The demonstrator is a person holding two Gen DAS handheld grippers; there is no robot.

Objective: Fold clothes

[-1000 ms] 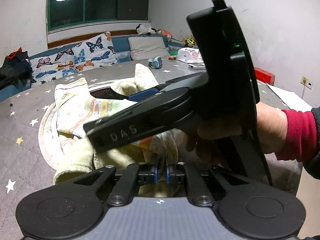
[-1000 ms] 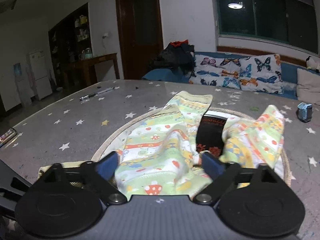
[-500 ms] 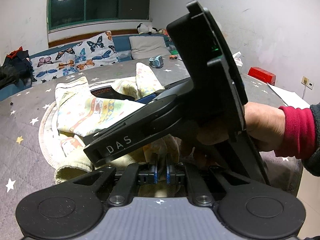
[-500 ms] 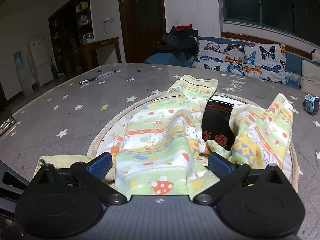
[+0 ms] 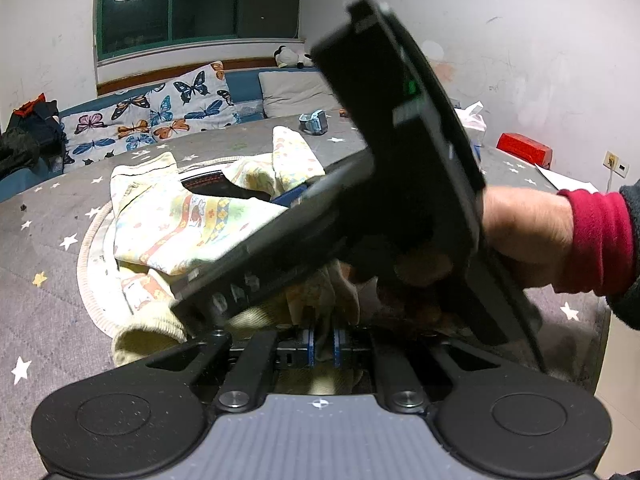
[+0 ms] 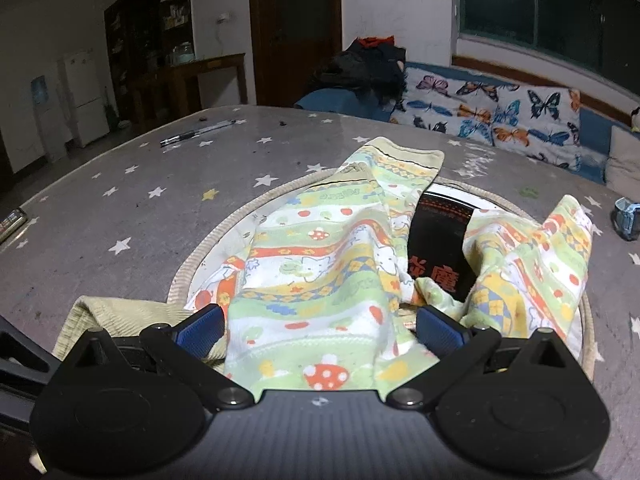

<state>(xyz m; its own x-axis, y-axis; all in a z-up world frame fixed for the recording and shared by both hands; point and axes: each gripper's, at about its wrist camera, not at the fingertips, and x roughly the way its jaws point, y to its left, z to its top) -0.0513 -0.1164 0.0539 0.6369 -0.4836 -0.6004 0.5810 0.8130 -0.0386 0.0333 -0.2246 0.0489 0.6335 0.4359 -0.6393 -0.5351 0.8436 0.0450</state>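
Note:
A child's garment (image 6: 320,264), pale green with cartoon prints, lies spread over a round rope-edged mat (image 6: 224,220) on the starry grey table. My left gripper (image 5: 322,345) is shut on a bunched yellow edge of the garment (image 5: 192,224) at the near side. My right gripper (image 6: 320,328) stands open, its blue pads (image 6: 200,326) wide apart on either side of a garment leg that drapes over its nose. In the left wrist view its black housing (image 5: 400,128), held by a hand (image 5: 524,228) in a red cuff, crosses above the cloth and hides much of it.
A black panel with red characters (image 6: 440,240) shows between the garment's legs. On the table lie a pen (image 6: 198,133), a small blue device (image 6: 626,218), a red box (image 5: 524,148) and a tissue box (image 5: 472,120). A sofa with butterfly cushions (image 6: 500,112) stands behind.
The right gripper has tipped and edged forward over the garment, whose leg now fills more of its view. The left gripper has kept its grip and place.

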